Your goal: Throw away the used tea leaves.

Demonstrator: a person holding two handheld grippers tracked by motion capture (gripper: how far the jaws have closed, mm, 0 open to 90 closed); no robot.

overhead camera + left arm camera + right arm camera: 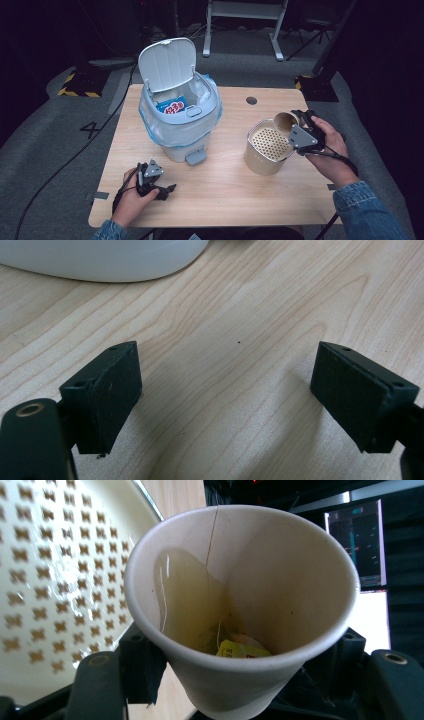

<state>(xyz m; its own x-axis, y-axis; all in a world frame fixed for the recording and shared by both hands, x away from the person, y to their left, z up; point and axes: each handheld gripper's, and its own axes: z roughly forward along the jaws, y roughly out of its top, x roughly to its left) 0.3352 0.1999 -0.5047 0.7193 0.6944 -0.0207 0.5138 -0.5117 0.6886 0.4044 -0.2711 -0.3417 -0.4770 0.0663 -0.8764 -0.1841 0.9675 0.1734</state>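
The pale wooden rectangular table (220, 195) carries everything, its grain running in long wavy lines that the left gripper view shows close up. On its far left part stands the white plastic pedal bin (180, 125), its rounded lid hinged up and a clear-blue liner folded over the rim; the high view looks into it and finds a blue packet with red lettering (171, 106) among white wrappings, while the left gripper view catches just a curved white edge of the bin (105, 262). Right of the bin sits the cream cylindrical container with a perforated strainer top (267, 147), whose glossy surface with rows of small cut-outs (50, 580) shows in the right gripper view. Tilted over its rim is the tan paper cup (286, 121), clamped by the right gripper (300, 131), both black jaws pressed against its sides. The right gripper view looks into the cup (240, 580): a pool of yellowish liquid, a thin string and a yellow tea-bag tag at the bottom. The left gripper (155, 184) rests on the near left of the table, jaws wide apart over bare wood
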